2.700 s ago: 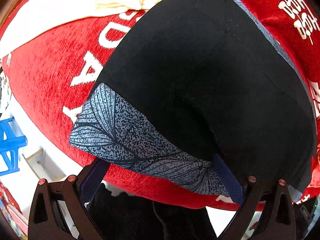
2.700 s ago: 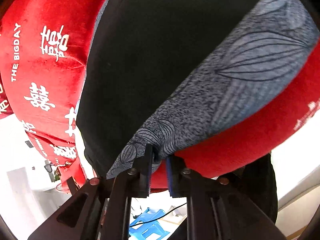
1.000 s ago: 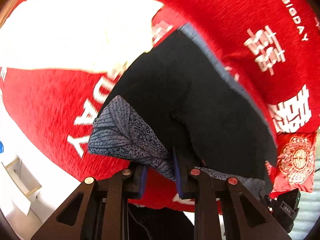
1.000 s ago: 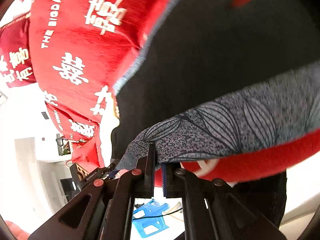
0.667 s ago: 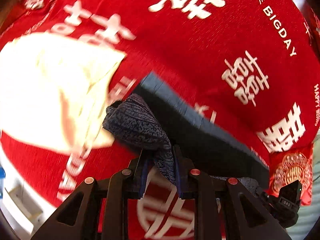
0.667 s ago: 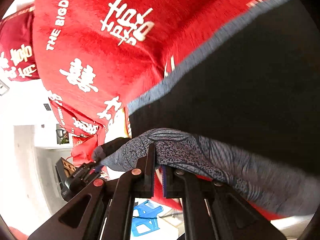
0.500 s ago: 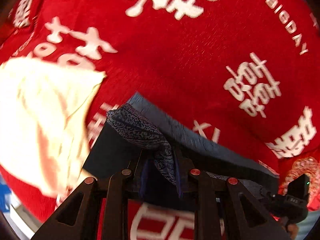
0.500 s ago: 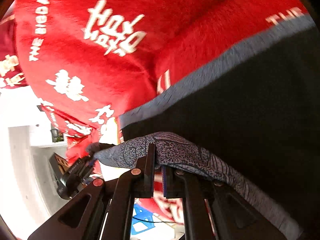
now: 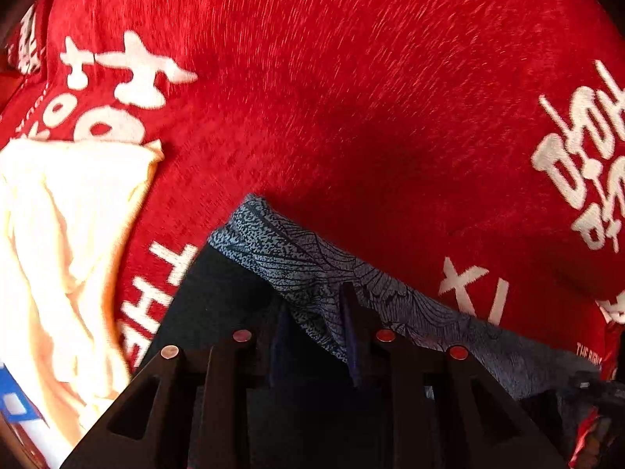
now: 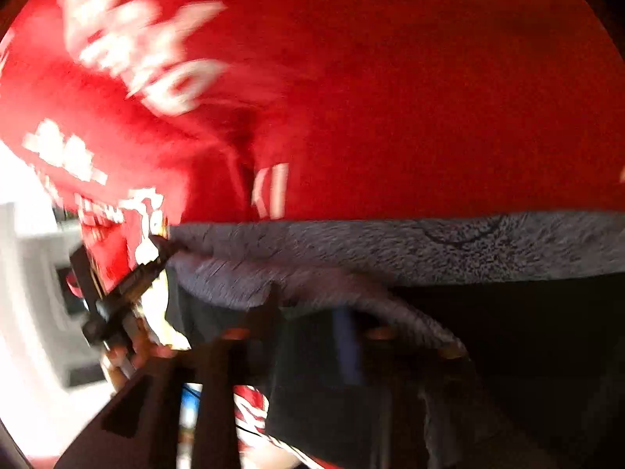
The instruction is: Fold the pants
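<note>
The pants are black point(image 9: 218, 305) with a grey-blue leaf-patterned band point(image 9: 297, 258), lying folded on a red cloth. In the left wrist view my left gripper point(image 9: 314, 312) points steeply down over the band's corner. Its jaws are opening, and the band hangs loose between them against the right finger point(image 9: 351, 336). The right wrist view is blurred. There the band point(image 10: 429, 246) runs straight across above the black cloth point(image 10: 508, 332). My right gripper point(image 10: 308, 312) is also opening, with a fold of the band sagging between its fingers.
A red cloth with white lettering point(image 9: 351, 97) covers the surface under the pants and fills the far side of both views point(image 10: 390, 97). A cream garment point(image 9: 58, 254) lies to the left. At the left of the right wrist view the left gripper's body point(image 10: 117, 301) shows.
Both grippers have carried the patterned band across the black pants to the far edge, folding the pants over. Their jaws, earlier pinched on the band, now stand apart.
</note>
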{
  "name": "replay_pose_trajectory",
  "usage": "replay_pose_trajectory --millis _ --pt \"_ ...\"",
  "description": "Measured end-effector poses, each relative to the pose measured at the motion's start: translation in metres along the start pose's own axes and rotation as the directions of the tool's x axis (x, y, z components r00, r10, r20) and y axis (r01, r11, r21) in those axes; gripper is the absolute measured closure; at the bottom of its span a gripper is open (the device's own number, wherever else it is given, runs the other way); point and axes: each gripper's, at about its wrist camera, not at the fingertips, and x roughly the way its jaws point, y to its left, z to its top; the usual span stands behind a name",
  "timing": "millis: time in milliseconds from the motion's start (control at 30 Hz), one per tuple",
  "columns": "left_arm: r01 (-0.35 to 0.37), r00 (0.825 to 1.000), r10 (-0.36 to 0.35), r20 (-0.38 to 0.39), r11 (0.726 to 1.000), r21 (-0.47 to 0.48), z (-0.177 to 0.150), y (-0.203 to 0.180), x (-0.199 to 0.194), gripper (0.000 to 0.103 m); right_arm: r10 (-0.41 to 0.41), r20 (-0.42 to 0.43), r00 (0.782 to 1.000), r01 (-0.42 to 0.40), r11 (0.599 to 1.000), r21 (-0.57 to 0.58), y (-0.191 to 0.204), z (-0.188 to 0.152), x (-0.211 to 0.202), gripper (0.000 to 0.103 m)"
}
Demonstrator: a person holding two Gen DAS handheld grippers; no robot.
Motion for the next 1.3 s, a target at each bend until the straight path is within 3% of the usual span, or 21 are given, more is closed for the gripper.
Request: replay_pose_trajectory --millis 33,67,133,200,233,333,367,433,467,500,600,667,767,900,967,1033,1133,1200,1233,1300 --pt "-0.014 1.000 0.013 0.016 1.000 0.010 -0.002 0.001 -0.007 0.053 -0.016 0.013 1.000 0.017 0.998 -0.063 0.012 -0.002 -0.007 0.032" --pt "-0.042 0.998 0.041 0.042 0.999 0.019 -0.004 0.002 -0.016 0.030 -0.035 0.030 0.999 0.039 0.988 -0.149 0.029 -0.007 -0.016 0.028" --pt "-0.069 0.994 0.065 0.089 0.996 0.048 -0.010 0.002 -0.032 0.028 -0.089 0.059 0.994 0.103 0.939 -0.329 0.062 -0.015 -0.023 0.028" --pt "-0.059 0.996 0.053 0.077 0.995 0.075 -0.015 0.000 -0.038 0.028 -0.145 0.092 0.985 0.172 0.856 -0.488 0.092 -0.017 -0.015 0.029" --pt "-0.049 0.997 0.043 0.064 0.995 0.085 -0.018 -0.002 -0.037 0.028 -0.160 0.089 0.983 0.183 0.821 -0.541 0.102 -0.017 -0.005 0.029" --pt "-0.037 0.999 0.034 0.022 0.989 0.143 -0.030 -0.017 -0.026 0.028 -0.214 0.040 0.976 0.192 0.763 -0.617 0.115 -0.003 0.036 0.031" --pt "-0.036 0.999 0.034 0.012 0.986 0.160 -0.033 -0.024 -0.020 0.028 -0.246 0.025 0.969 0.204 0.738 -0.643 0.118 0.003 0.053 0.034" --pt "-0.003 1.000 0.007 -0.018 0.984 0.179 -0.041 -0.038 -0.008 0.028 -0.334 -0.027 0.942 0.230 0.701 -0.675 0.115 0.006 0.083 0.064" --pt "0.004 1.000 0.001 -0.027 0.983 0.186 -0.043 -0.042 -0.004 0.028 -0.367 -0.034 0.930 0.252 0.699 -0.670 0.112 0.008 0.090 0.088" --pt "0.008 1.000 -0.002 -0.029 0.981 0.193 -0.045 -0.047 0.000 0.028 -0.378 -0.028 0.926 0.268 0.705 -0.656 0.108 0.014 0.091 0.092" --pt "-0.014 1.000 0.014 -0.003 0.981 0.194 -0.039 -0.057 0.015 0.028 -0.341 -0.023 0.940 0.266 0.773 -0.575 0.099 0.035 0.084 0.093" --pt "-0.050 0.999 0.050 0.006 0.982 0.181 -0.028 -0.059 0.030 0.028 -0.367 -0.030 0.930 0.294 0.790 -0.538 0.092 0.048 0.092 0.092" --pt "-0.076 0.997 0.078 -0.002 0.984 0.163 -0.014 -0.063 0.040 0.028 -0.419 -0.044 0.907 0.344 0.798 -0.495 0.079 0.058 0.101 0.073" --pt "-0.071 0.997 0.068 0.021 0.982 0.178 -0.008 -0.061 0.015 0.028 -0.366 0.033 0.930 0.339 0.820 -0.461 0.086 0.050 0.063 0.070" --pt "-0.070 0.997 0.067 0.025 0.983 0.170 -0.008 -0.055 0.007 0.028 -0.300 0.024 0.953 0.277 0.842 -0.462 0.091 0.041 0.047 0.070" --pt "-0.101 0.995 0.101 0.010 0.980 0.171 -0.009 -0.049 0.013 0.028 -0.207 -0.038 0.978 0.168 0.876 -0.451 0.093 0.030 0.039 0.070" --pt "-0.151 0.988 0.155 -0.012 0.975 0.163 -0.010 -0.043 0.035 0.026 -0.216 -0.105 0.971 0.146 0.879 -0.454 0.092 0.018 0.062 0.070" --pt "-0.190 0.982 0.187 0.032 0.962 0.194 -0.011 -0.054 0.038 0.011 -0.323 -0.073 0.944 0.253 0.846 -0.469 0.079 0.018 0.081 0.073" --pt "-0.228 0.974 0.223 0.046 0.949 0.219 -0.011 -0.061 0.042 0.011 -0.335 -0.057 0.941 0.274 0.848 -0.454 0.073 0.022 0.084 0.076" --pt "-0.261 0.965 0.255 0.057 0.938 0.227 -0.011 -0.068 0.047 0.011 -0.283 -0.030 0.959 0.253 0.897 -0.363 0.058 0.035 0.077 0.081"
